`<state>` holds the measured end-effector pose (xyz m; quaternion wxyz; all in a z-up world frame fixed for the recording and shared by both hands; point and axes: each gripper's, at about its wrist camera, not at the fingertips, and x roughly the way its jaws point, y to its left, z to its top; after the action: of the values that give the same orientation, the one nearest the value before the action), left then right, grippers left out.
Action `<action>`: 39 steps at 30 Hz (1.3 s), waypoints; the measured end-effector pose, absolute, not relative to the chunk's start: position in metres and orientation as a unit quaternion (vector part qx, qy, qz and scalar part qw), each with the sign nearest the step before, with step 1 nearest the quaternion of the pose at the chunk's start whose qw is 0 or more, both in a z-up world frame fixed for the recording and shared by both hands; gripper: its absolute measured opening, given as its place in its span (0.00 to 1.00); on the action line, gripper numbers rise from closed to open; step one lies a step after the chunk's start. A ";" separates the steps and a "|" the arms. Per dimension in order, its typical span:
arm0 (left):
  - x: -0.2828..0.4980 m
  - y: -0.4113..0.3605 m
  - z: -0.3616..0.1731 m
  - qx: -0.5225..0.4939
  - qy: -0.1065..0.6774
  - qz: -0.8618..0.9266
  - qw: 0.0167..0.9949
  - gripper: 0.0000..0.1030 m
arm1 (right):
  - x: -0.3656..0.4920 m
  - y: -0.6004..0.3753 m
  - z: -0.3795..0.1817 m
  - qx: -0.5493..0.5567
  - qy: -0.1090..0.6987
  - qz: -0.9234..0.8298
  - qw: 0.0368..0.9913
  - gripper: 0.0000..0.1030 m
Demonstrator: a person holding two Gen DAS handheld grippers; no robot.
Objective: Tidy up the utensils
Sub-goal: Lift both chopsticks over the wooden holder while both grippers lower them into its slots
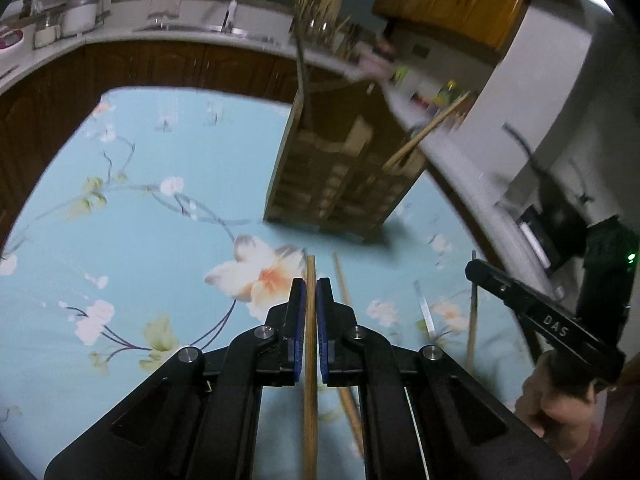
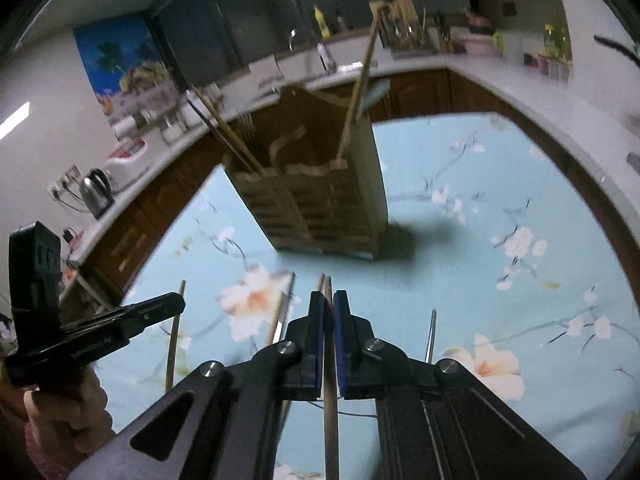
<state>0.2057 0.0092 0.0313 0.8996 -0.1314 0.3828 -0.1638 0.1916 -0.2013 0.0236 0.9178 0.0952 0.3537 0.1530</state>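
A wooden utensil holder point(image 1: 340, 168) stands on the floral blue tablecloth point(image 1: 140, 208), with chopsticks and a long utensil sticking out of it; it also shows in the right wrist view point(image 2: 316, 196). My left gripper point(image 1: 311, 288) is shut on a wooden chopstick point(image 1: 310, 380) that runs lengthwise between the pads. My right gripper point(image 2: 329, 304) is shut on another chopstick point(image 2: 330, 400), held the same way. The right gripper shows at the right of the left wrist view point(image 1: 532, 304); the left gripper shows at the left of the right wrist view point(image 2: 100, 324).
More loose chopsticks point(image 1: 344, 296) and a metal utensil point(image 1: 424, 312) lie on the cloth near the grippers; others show in the right wrist view point(image 2: 174, 344) point(image 2: 431, 336). A kitchen counter point(image 1: 180, 36) with sink and wooden cabinets curves behind the table.
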 end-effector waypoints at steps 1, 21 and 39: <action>0.201 0.011 0.039 -0.138 0.375 -0.166 0.901 0.04 | 0.188 -0.203 0.031 0.098 0.344 0.156 0.921 0.05; 0.161 0.037 0.130 -0.149 0.260 -0.179 0.937 0.04 | 0.163 -0.218 0.121 0.110 0.214 0.163 0.957 0.05; 0.188 0.042 0.157 -0.161 0.218 -0.171 0.947 0.04 | 0.180 -0.225 0.135 0.122 0.190 0.154 0.962 0.05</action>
<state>0.1877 0.0424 0.1573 0.9470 -0.1614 0.2183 -0.1715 0.1799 -0.2249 0.1347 0.9618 0.1223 0.1902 0.1544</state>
